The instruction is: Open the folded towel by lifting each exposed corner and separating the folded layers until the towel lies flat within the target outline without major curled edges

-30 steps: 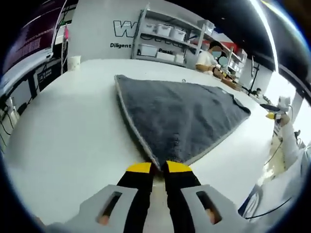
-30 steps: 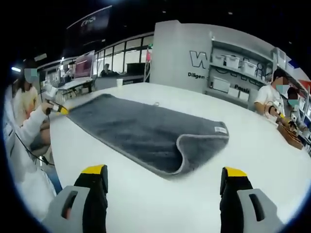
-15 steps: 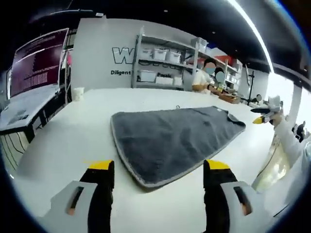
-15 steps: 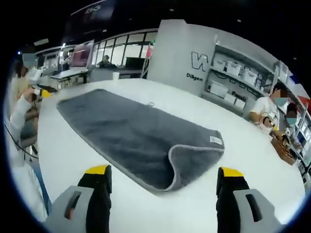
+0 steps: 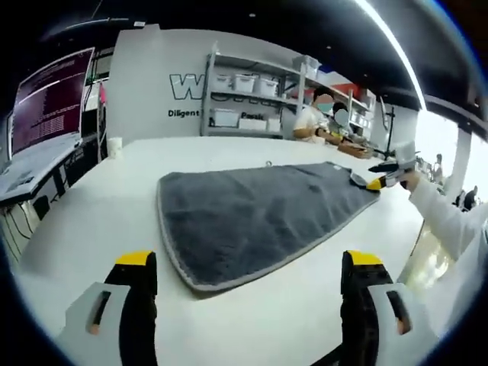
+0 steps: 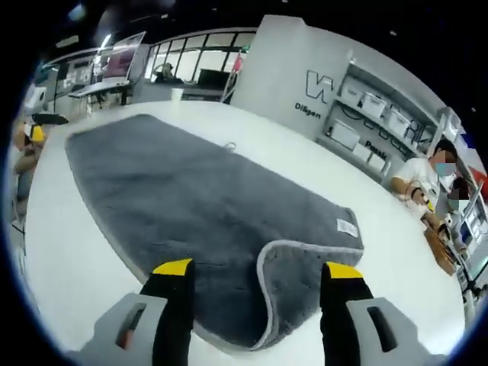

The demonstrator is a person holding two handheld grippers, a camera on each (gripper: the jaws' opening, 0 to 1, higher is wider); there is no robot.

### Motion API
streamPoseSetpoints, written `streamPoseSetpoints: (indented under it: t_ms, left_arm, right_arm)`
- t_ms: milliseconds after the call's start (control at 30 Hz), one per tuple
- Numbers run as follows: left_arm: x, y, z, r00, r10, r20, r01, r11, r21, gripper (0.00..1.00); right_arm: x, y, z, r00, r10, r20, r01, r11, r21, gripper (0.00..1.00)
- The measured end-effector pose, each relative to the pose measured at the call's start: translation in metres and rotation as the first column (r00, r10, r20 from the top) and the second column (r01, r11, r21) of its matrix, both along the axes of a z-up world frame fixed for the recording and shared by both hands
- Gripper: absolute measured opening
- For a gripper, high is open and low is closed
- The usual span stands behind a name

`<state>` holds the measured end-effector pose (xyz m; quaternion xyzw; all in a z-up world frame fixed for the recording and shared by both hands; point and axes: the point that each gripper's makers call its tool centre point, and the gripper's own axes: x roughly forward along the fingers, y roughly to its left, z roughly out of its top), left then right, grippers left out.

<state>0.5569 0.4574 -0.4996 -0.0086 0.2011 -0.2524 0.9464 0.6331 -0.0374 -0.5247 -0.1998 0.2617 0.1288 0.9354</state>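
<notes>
A wide white table [image 5: 76, 206] in a workshop with shelving at the upper centre carries the grey towel [image 6: 175, 198], spread across mid-frame. One corner [image 6: 305, 263] lies folded over at lower right, probably the last layer to open. The right gripper [image 6: 255, 278] hangs over that flap, jaws spread and empty. The left gripper [image 5: 244, 267], likewise released, sits before the towel's near end.

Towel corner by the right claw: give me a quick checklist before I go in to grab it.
1. Right claw open: ok.
2. Folded-over corner sits between its jaws: ok.
3. Corner clear of other things: ok.
4. Left claw open, off the towel: ok.
5. Rest of the towel lying flat on the table: ok.
6. Towel inside the target outline: cannot tell, I see no outline.
</notes>
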Motion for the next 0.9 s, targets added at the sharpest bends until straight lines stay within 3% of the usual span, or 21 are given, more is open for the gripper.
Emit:
streamPoseSetpoints:
  t_ms: [233, 333, 467, 567, 667, 900]
  left_arm:
    - [-0.001, 0.0, -0.001, 1.0, 0.016, 0.016, -0.016, 1.0, 0.006, 0.99]
    - [0.0, -0.004, -0.002, 1.0, 0.01, 0.013, -0.01, 1.0, -0.007, 0.99]
    - [-0.001, -0.014, -0.005, 1.0, -0.017, 0.004, 0.018, 1.0, -0.016, 0.99]
    - [-0.001, -0.018, -0.006, 1.0, -0.026, 0.002, 0.026, 0.999, -0.025, 0.99]
    - [-0.002, -0.018, -0.007, 1.0, -0.029, -0.008, 0.029, 0.999, -0.019, 0.99]
    - [-0.001, -0.016, -0.007, 1.0, -0.016, -0.013, 0.016, 1.0, -0.011, 0.99]
  right_arm:
    - [0.008, -0.015, -0.012, 1.0, -0.024, 0.005, 0.024, 0.996, -0.087, 0.51]
    - [0.015, -0.012, -0.009, 0.999, 0.019, 0.046, -0.013, 0.992, -0.125, 0.39]
    - [0.022, -0.008, -0.013, 0.998, 0.041, 0.051, -0.033, 0.989, -0.147, 0.29]
    - [0.027, -0.007, -0.018, 0.997, 0.058, 0.047, -0.049, 0.986, -0.162, 0.18]
    - [0.025, -0.01, -0.019, 0.995, 0.081, 0.062, -0.068, 0.979, -0.19, 0.0]
    - [0.008, -0.034, 0.0, 0.985, -0.02, 0.17, 0.035, 0.996, -0.082, 0.0]
